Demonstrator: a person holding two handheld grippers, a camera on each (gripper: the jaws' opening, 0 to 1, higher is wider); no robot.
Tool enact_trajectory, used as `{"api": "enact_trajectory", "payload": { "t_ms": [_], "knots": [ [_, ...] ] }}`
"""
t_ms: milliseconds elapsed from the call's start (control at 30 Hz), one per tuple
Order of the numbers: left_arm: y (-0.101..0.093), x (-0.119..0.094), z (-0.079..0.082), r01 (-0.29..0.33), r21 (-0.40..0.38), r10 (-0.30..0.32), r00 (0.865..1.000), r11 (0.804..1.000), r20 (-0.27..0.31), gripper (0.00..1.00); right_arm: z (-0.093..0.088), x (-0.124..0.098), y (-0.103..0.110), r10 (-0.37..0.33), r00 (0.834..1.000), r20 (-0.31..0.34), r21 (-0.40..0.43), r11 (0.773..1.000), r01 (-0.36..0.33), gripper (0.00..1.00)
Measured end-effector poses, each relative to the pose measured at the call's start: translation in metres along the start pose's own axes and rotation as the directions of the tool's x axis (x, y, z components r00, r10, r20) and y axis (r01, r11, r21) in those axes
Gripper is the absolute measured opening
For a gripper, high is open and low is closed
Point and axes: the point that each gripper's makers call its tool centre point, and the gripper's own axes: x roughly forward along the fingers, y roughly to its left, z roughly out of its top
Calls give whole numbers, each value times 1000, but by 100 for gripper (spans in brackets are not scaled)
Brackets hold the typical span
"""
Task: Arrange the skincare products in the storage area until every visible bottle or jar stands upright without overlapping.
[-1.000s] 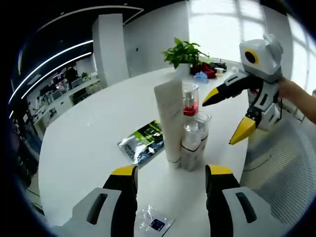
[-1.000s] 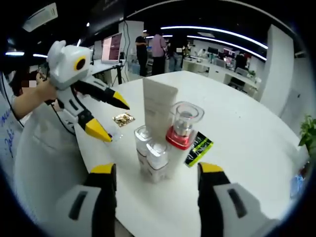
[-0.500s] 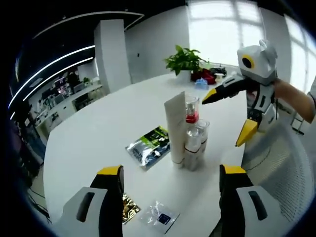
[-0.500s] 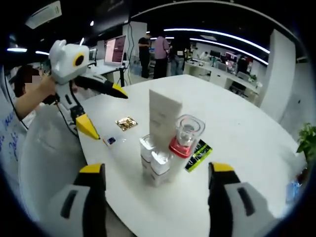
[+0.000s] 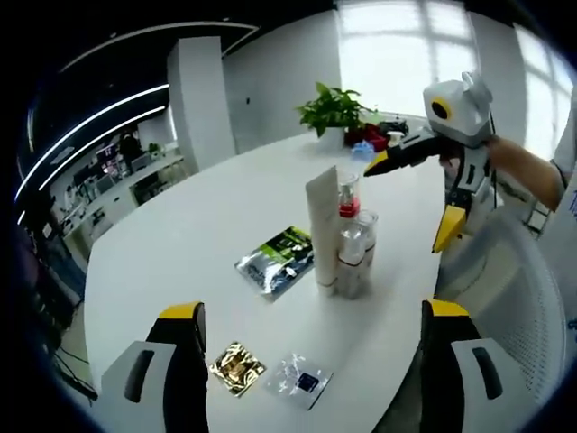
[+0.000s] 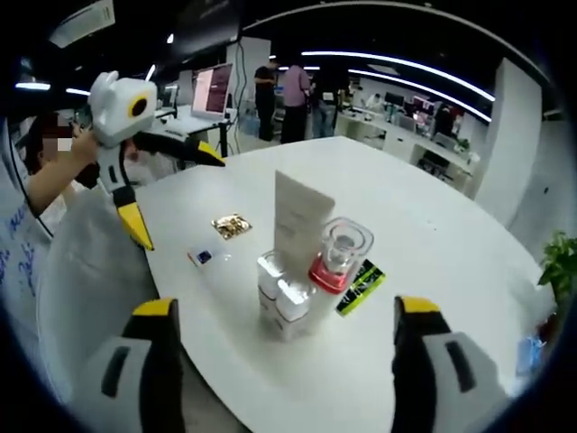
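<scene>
the white round desk carries everything, with broad bare surface on its far side and toward the plant at its far edge in the left gripper view; in the right gripper view the near edge curves just below the products. the skincare group stands close to that edge, all upright and packed touching. the white tube is tallest, long axis vertical, its flat crimped end up. beside it stands the red-collared bottle with a clear cap, then two clear-capped bottles in front, also vertical. a green-and-black sachet lies flat just beside the group. a gold sachet and a clear sachet lie flat nearer the left gripper, well apart from the bottles. the left gripper hangs back from the group, jaws spread wide, holding nothing. the right gripper likewise stands off over the desk edge, jaws wide apart and empty.
</scene>
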Motion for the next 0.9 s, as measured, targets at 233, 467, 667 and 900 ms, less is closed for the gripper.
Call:
{"api": "enact_trajectory", "payload": {
  "t_ms": [233,467,667,900],
  "knots": [
    [9,-11,-11,-2,23,3,1000,1000,-30,97,4,-4,2,6,1000,8,1,1000,-6,99],
    [21,-11,-25,5,69,1,997,998,-78,93,7,-6,3,8,1000,15,-7,1000,-8,99],
    [28,-8,-39,19,85,-7,990,996,-138,87,7,-6,1,2,1000,17,-1,1000,-2,100],
    [32,1,-59,49,75,-32,977,996,-212,80,9,-6,1,2,1000,21,-1,1000,-2,100]
  ]
}}
